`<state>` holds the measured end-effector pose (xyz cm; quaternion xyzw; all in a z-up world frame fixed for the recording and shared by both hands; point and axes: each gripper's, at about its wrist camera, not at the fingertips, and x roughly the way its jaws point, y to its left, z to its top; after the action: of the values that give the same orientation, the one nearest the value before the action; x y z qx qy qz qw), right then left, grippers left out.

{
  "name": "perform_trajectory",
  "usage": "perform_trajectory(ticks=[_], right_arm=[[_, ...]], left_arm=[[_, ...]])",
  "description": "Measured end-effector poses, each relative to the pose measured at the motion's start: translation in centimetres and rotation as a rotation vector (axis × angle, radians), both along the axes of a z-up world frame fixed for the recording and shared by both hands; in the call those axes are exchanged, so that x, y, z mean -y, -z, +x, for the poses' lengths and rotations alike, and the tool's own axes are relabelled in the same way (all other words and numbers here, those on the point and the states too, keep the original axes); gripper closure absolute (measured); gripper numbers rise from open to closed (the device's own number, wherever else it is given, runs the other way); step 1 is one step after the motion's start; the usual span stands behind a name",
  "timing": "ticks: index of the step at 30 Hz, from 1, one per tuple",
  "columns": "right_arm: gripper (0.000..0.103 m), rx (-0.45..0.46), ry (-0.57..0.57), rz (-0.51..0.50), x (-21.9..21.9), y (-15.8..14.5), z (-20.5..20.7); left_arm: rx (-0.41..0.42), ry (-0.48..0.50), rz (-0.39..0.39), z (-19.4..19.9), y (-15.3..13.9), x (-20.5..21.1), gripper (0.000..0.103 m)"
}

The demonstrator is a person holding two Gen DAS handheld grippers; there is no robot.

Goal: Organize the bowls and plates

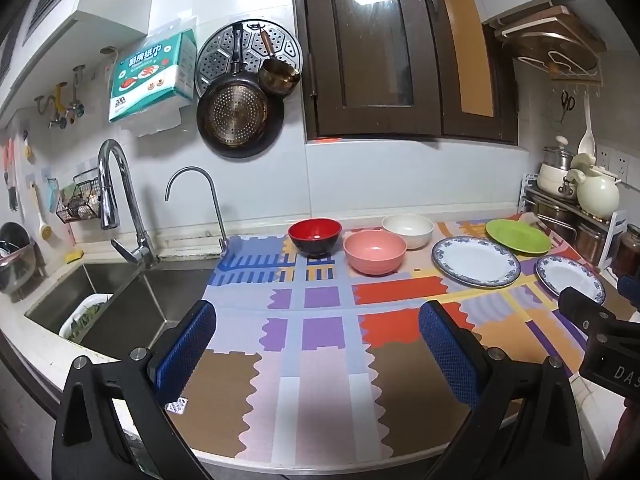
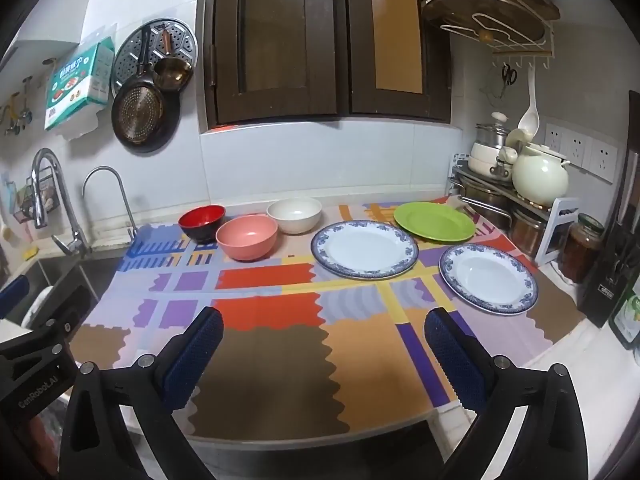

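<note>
Both claws stood wide apart and held nothing: the left claw (image 1: 318, 344) and the right claw (image 2: 324, 350) hung over the near part of the patterned mat (image 2: 280, 360) on the worktop. At the far side were the red bowl (image 2: 202, 222), pink bowl (image 2: 247, 238) and white bowl (image 2: 294, 214). To their right lay the large blue-rimmed plate (image 2: 365, 249), the green plate (image 2: 434, 221) and a smaller blue-rimmed plate (image 2: 488, 278).

We see a white tiled wall (image 1: 400, 176), a dark brown window (image 1: 384, 48), a steel sink (image 1: 120, 304) with two taps, and pans (image 1: 236, 116) hanging up.
</note>
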<state>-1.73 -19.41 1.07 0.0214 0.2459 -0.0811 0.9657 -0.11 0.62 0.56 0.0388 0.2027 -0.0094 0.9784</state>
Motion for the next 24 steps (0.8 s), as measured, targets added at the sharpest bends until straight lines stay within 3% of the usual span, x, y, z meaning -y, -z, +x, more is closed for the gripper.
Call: perform_trajectory(ticks=[24], right_arm=[[0.001,0.030,0.005,-0.018,-0.48,-0.44,-0.72]], left_arm=[[0.022,0.014,-0.013,-0.16,-0.25,-0.31,0.000]])
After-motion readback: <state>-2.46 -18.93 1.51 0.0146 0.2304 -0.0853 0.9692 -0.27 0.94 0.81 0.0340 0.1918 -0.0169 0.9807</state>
